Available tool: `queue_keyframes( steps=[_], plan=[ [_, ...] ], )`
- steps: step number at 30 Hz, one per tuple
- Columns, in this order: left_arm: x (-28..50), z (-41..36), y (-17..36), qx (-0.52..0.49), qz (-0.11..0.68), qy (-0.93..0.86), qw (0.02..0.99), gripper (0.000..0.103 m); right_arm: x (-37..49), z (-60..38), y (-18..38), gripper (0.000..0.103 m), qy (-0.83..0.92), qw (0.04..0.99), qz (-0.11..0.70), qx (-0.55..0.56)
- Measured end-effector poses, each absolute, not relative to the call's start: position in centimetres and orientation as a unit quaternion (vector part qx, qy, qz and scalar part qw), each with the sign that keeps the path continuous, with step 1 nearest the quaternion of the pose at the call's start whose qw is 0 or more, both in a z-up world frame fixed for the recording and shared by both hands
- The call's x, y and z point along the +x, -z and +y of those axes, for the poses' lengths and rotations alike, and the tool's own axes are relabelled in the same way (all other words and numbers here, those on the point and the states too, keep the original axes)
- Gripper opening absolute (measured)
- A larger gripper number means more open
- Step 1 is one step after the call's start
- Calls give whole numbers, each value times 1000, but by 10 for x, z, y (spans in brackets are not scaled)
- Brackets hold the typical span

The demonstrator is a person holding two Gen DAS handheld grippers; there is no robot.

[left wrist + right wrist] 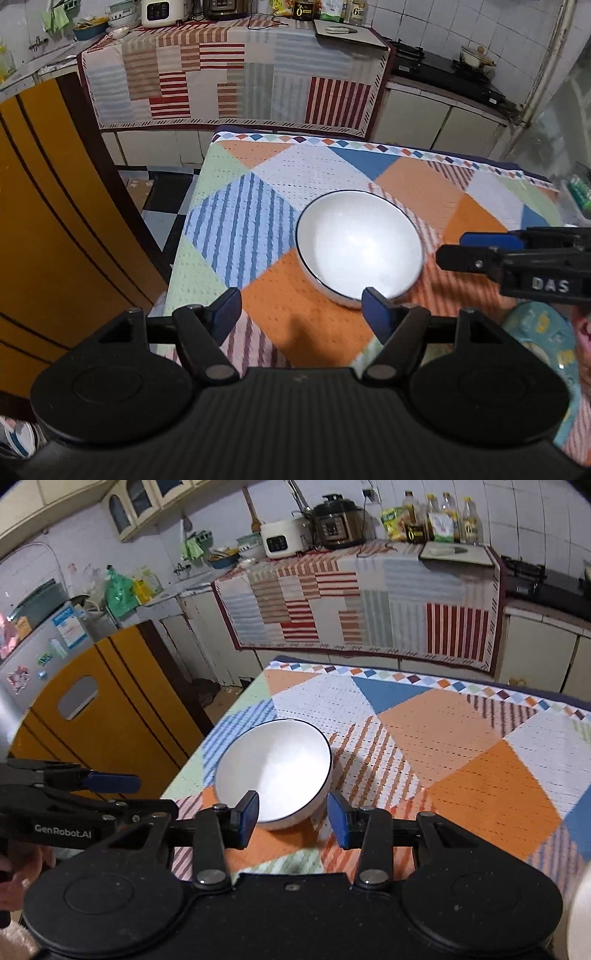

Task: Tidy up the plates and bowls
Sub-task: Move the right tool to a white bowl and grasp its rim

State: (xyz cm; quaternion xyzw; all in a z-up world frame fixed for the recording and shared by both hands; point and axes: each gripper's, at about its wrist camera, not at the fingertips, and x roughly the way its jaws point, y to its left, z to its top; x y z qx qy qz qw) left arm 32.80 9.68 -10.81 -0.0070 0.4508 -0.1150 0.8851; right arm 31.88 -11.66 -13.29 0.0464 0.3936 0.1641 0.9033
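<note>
One white bowl with a dark rim [360, 247] [275, 771] stands upright and empty on the patchwork tablecloth [321, 173], near the table's left side. My left gripper [301, 306] hovers at the bowl's near-left side, open, with only cloth between its blue pads. Its right fingertip [373, 306] overlaps the bowl's near rim in the picture. My right gripper [293, 812] is open just short of the bowl's near edge. In the left wrist view the right gripper [452, 247] stands a little to the right of the bowl, apart from it. The left gripper [155, 795] shows at the left of the right wrist view.
The table's left edge [184, 236] drops to a checkered floor beside a yellow door [55, 221]. A counter draped with striped cloth [236, 70] with cookers and bottles lies beyond. A pale rounded object [580, 915] shows at the lower right edge. A hand [14, 878] holds the left gripper.
</note>
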Motion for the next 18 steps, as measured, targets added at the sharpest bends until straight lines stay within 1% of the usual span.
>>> queue_keyframes(
  steps=[7,9,11,13,16,18],
  plan=[
    [362,92,132,-22,477,106,872,71,354,-111,166,45,-147,898,413,48],
    [368,88,139,-21,485,103,868,71,357,-114,172,44,-144,897,414,56],
    [371,85,145,-20,491,101,865,71,358,-118,178,40,-135,897,416,61],
    [373,83,149,-26,495,103,862,71,358,-123,180,40,-136,897,414,77],
    [374,82,152,-38,496,109,861,67,357,-126,182,39,-133,897,413,81],
    [376,81,155,-49,498,110,859,60,358,-125,183,39,-131,897,414,78]
  ],
)
